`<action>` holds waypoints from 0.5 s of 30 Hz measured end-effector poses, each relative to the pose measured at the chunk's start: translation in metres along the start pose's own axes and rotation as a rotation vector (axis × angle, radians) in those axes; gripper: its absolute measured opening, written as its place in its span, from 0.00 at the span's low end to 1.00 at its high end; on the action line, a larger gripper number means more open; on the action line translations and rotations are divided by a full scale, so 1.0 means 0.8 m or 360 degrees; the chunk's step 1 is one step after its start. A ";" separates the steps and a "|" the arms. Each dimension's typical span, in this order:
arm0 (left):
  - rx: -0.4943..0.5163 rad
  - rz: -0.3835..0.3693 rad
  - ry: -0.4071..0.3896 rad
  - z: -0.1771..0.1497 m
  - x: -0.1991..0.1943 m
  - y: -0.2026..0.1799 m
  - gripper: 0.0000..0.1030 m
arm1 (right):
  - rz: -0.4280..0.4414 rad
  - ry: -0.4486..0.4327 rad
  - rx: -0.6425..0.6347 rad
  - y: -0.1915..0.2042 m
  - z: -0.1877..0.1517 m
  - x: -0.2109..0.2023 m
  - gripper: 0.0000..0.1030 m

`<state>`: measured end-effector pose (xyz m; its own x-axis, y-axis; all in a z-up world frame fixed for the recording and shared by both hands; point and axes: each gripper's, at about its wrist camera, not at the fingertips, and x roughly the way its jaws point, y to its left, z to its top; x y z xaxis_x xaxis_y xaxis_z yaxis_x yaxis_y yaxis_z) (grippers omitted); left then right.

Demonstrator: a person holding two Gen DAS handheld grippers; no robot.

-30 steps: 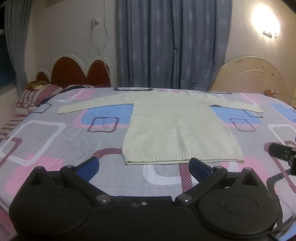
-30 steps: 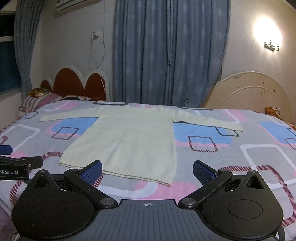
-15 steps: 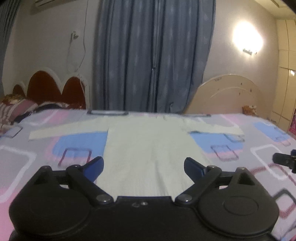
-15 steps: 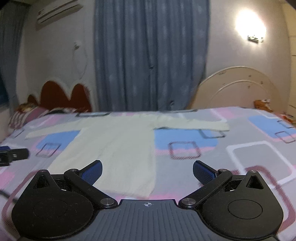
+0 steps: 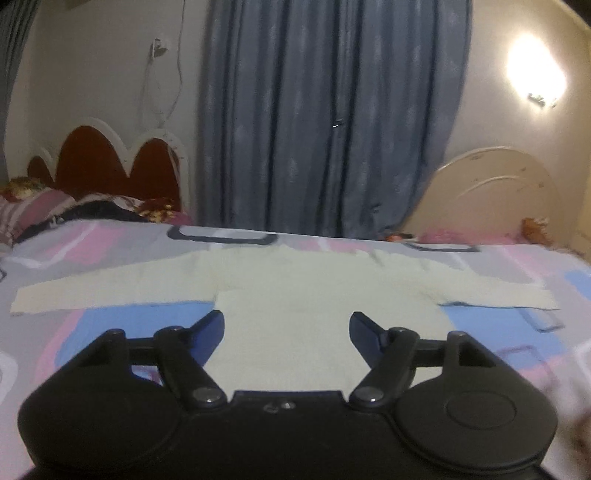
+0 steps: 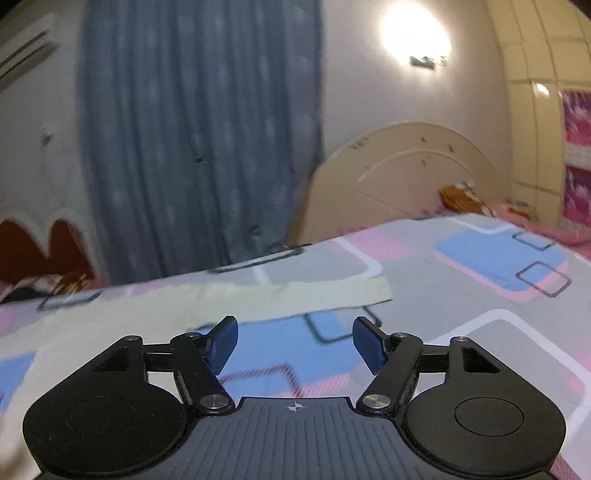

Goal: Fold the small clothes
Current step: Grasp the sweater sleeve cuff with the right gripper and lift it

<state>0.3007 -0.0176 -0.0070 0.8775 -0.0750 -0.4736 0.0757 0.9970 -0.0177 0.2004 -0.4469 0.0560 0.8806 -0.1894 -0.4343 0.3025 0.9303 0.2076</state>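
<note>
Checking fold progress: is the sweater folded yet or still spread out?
Spread. The sweater lies flat on the bed, both sleeves straight out sideways, no layer turned over.

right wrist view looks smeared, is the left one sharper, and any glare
Right wrist view: motion-blurred and tilted, the lit wall lamp blown out to white glare. Left wrist view: softer blur, level, the pale cream knit sweater readable; same lamp glares at upper right. Fisheye bends both.

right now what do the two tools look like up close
Both are matte black. The left tool has dark blue pads on jointed links with silver pivot pins and round side housings. The right tool is built alike, but its centre plate is ribbed grey with a small white crosshair mark.
</note>
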 end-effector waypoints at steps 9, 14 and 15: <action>0.0051 0.0032 0.0132 0.001 0.133 -0.012 0.64 | -0.0169 0.0211 0.0418 -0.136 0.012 0.249 0.32; 0.0093 0.0058 0.0190 0.005 0.186 -0.012 0.73 | -0.0177 0.0265 0.0626 -0.189 -0.014 0.305 0.32; 0.0079 0.0056 0.0195 0.004 0.190 -0.011 0.73 | -0.0162 0.0249 0.0660 -0.197 -0.016 0.307 0.32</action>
<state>0.4350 -0.0378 -0.0759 0.8160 -0.0338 -0.5770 0.0717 0.9965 0.0429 0.3642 -0.6356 -0.0947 0.7826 -0.1941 -0.5915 0.5335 0.6988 0.4766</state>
